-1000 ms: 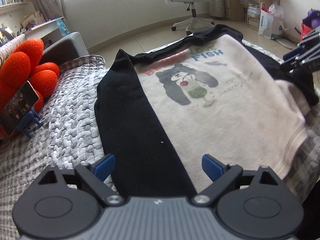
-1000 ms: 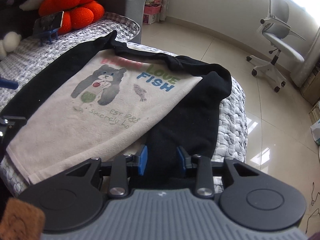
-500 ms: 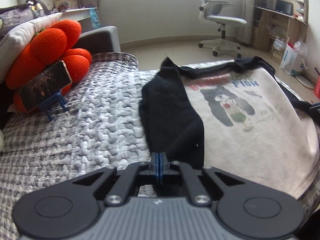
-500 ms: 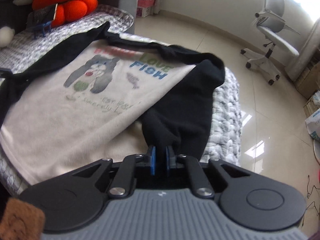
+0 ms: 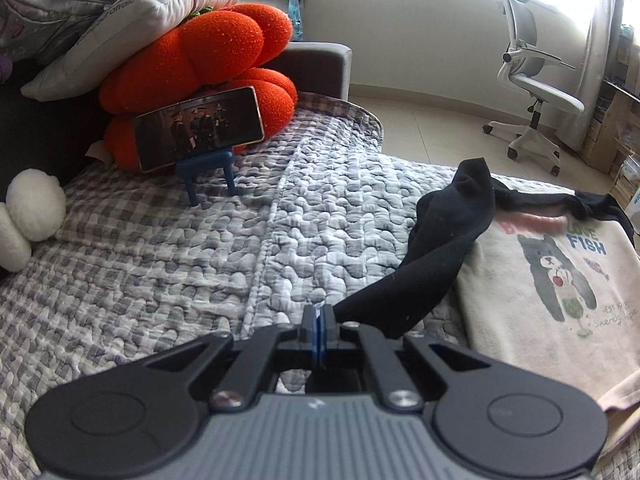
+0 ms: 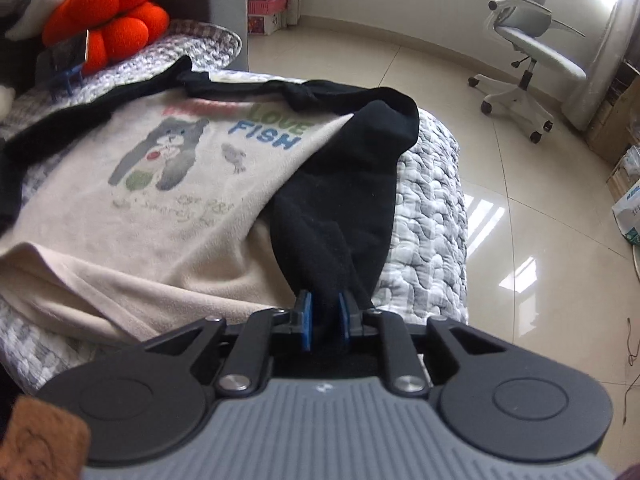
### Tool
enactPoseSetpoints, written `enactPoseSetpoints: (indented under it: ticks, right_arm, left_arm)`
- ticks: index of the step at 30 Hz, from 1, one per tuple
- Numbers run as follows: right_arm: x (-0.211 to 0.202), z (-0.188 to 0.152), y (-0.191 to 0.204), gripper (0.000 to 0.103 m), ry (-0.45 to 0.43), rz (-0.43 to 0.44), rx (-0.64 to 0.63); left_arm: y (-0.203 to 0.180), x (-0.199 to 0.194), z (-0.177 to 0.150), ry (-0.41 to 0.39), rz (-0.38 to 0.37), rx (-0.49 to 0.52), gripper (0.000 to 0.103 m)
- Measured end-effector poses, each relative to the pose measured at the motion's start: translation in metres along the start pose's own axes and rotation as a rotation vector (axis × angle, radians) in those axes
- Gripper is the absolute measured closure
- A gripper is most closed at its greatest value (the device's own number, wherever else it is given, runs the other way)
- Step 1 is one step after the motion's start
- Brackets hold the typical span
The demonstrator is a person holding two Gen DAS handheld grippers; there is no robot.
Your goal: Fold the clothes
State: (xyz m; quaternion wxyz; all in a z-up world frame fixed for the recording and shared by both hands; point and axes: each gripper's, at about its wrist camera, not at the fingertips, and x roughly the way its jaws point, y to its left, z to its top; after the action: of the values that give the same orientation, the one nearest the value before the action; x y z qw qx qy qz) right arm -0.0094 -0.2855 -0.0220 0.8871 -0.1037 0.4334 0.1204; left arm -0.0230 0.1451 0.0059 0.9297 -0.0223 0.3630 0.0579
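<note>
Folding has barely begun: the left gripper [image 5: 319, 322] and right gripper [image 6: 325, 316] each pinch 1 black sleeve [image 5: 436, 256] of the unfolded sweatshirt [image 6: 132, 216] ahead.

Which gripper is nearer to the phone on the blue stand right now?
Left. The left gripper is out on the quilt, the phone straight ahead. The right gripper is at the shirt's opposite sleeve, with the phone far across the shirt.

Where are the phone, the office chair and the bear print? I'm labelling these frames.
phone [image 5: 199, 133]: left wrist view, screen centre.
office chair [image 6: 532, 46]: right wrist view, seat.
bear print [image 6: 168, 152]: right wrist view, bear's body.
</note>
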Motion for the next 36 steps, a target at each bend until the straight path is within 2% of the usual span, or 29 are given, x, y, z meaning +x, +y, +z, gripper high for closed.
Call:
enactPoseSetpoints:
  ticks: [4,7,9,11,13,15,17,20,24,25,26,27,28,29,30,31,32,35,36]
  right_arm:
    - [-0.005,-0.004,-0.013,0.083,-0.017,0.015,0.049]
    - [-0.005,-0.007,-0.013,0.080,-0.002,0.031,0.025]
    - [-0.005,-0.009,-0.013,0.075,-0.006,0.015,0.012]
    - [-0.008,-0.008,-0.019,0.074,-0.024,0.005,0.032]
    - [-0.010,-0.007,-0.021,0.074,-0.039,0.001,0.047]
    - [-0.011,-0.006,-0.020,0.074,-0.049,0.002,0.039]
    - [-0.013,-0.005,-0.023,0.074,-0.066,-0.003,0.053]
    - [-0.013,-0.004,-0.027,0.075,-0.075,0.005,0.078]
    - [-0.011,-0.004,-0.022,0.075,-0.067,-0.005,0.053]
    - [-0.012,-0.003,-0.022,0.075,-0.075,0.001,0.056]
    - [-0.014,-0.002,-0.023,0.075,-0.085,0.006,0.065]
    - [-0.012,-0.002,-0.023,0.075,-0.082,-0.002,0.062]
    - [-0.011,-0.002,-0.022,0.075,-0.078,-0.009,0.058]
    - [-0.009,-0.001,-0.021,0.075,-0.074,-0.017,0.054]
    - [-0.005,-0.002,-0.020,0.075,-0.058,-0.021,0.046]
    - [-0.001,-0.002,-0.020,0.084,-0.043,-0.026,0.037]
    - [0.001,-0.002,-0.019,0.099,-0.037,-0.025,0.032]
    - [-0.003,0.000,-0.022,0.102,-0.063,-0.060,0.040]
    - [-0.007,0.002,-0.024,0.103,-0.092,-0.100,0.055]
  left_arm:
    - [0.007,0.000,0.000,0.000,0.004,-0.020,0.102]
    - [0.002,0.004,-0.003,0.042,-0.059,0.004,0.098]
    - [-0.004,0.005,-0.005,0.057,-0.084,0.023,0.090]
    - [-0.009,0.004,-0.006,0.057,-0.094,0.040,0.058]
    - [-0.013,0.003,-0.007,0.054,-0.108,0.060,0.052]
    - [-0.017,0.002,-0.007,0.055,-0.126,0.079,0.052]
    - [-0.022,0.003,-0.009,0.061,-0.140,0.102,0.044]
    - [-0.035,0.004,-0.013,0.068,-0.140,0.178,0.039]
    - [-0.050,0.009,-0.017,0.073,-0.105,0.267,0.039]
    - [-0.052,0.010,-0.018,0.077,-0.092,0.279,0.042]
    - [-0.052,0.012,-0.018,0.082,-0.080,0.289,0.058]
    - [-0.053,0.014,-0.019,0.087,-0.067,0.299,0.070]
    - [-0.051,0.015,-0.018,0.090,-0.055,0.296,0.089]
    - [-0.049,0.017,-0.017,0.093,-0.042,0.288,0.096]
    - [-0.044,0.016,-0.016,0.089,-0.043,0.265,0.096]
    - [-0.039,0.015,-0.014,0.082,-0.048,0.236,0.098]
    - [-0.034,0.013,-0.011,0.069,-0.047,0.207,0.098]
    - [-0.019,0.009,-0.005,0.035,-0.025,0.129,0.099]
    - [-0.014,0.008,-0.003,0.027,-0.013,0.105,0.099]
